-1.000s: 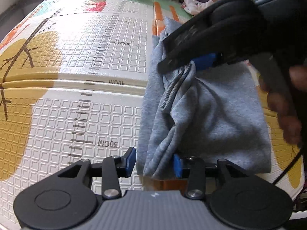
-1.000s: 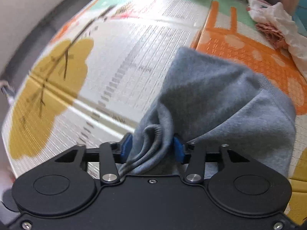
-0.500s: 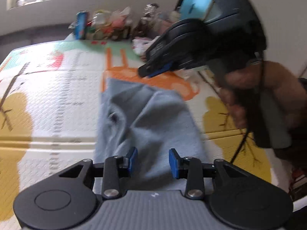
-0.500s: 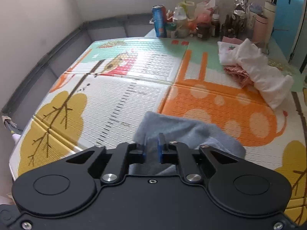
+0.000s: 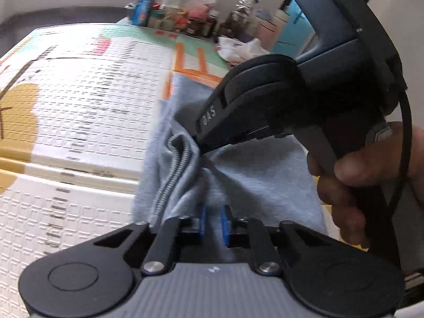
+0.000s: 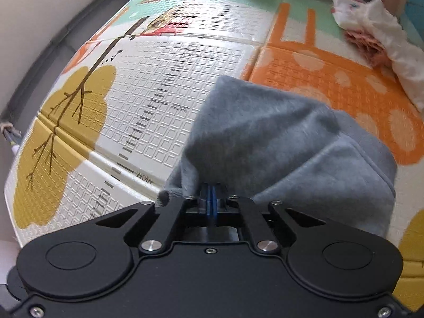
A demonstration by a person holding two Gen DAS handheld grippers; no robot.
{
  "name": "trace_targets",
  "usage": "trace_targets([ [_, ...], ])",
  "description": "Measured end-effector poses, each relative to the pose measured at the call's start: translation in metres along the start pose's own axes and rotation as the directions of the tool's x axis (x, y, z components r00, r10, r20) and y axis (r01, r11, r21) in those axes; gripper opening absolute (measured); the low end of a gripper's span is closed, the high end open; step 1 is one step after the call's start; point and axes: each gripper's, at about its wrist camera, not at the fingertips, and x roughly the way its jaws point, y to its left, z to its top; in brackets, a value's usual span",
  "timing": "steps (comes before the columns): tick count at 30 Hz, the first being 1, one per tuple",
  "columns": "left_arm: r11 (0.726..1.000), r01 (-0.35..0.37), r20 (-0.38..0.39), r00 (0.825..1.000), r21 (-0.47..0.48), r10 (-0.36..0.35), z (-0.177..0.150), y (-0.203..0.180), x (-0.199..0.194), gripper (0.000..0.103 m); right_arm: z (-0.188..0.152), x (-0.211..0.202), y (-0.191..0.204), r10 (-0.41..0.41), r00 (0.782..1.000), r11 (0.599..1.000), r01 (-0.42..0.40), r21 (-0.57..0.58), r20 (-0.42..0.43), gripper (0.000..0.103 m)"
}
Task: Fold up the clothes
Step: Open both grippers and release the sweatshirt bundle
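Observation:
A grey sweatshirt-like garment [image 5: 259,175] lies bunched on a patterned play mat [image 5: 87,100]. In the left wrist view my left gripper [image 5: 213,222] is closing on the near edge, with grey cloth between its blue pads and a ribbed hem [image 5: 175,167] just to their left. My right gripper [image 5: 202,149] comes in from the upper right, held by a hand [image 5: 371,175], and pinches a fold so that creases run out from its tip. From the right wrist camera, that gripper [image 6: 212,202] is shut, with the garment [image 6: 265,137] pulled up into its pads.
A heap of white and pink clothes [image 6: 376,34] lies at the mat's far right. Cans, bottles and jars [image 5: 144,5] line the far edge. A grey raised border [image 6: 53,53] runs along the left side of the mat [image 6: 164,79].
Half a second ago both grippers hung above the garment, the left open. Both have come back down onto it and their jaws have closed on the cloth.

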Motion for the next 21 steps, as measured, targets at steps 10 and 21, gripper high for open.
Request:
trace_targets([
  [10, 0.993, -0.098, 0.016, 0.995, -0.062, 0.099, -0.003, 0.02, -0.012, 0.01, 0.021, 0.028, 0.024, -0.043, 0.998, 0.996, 0.039, -0.076, -0.051, 0.003],
  [21, 0.964, -0.146, -0.085, 0.988, -0.22, 0.13, -0.017, 0.063, -0.002, 0.045, 0.02, 0.056, 0.028, -0.083, 0.993, 0.991, 0.073, -0.113, -0.084, 0.0],
])
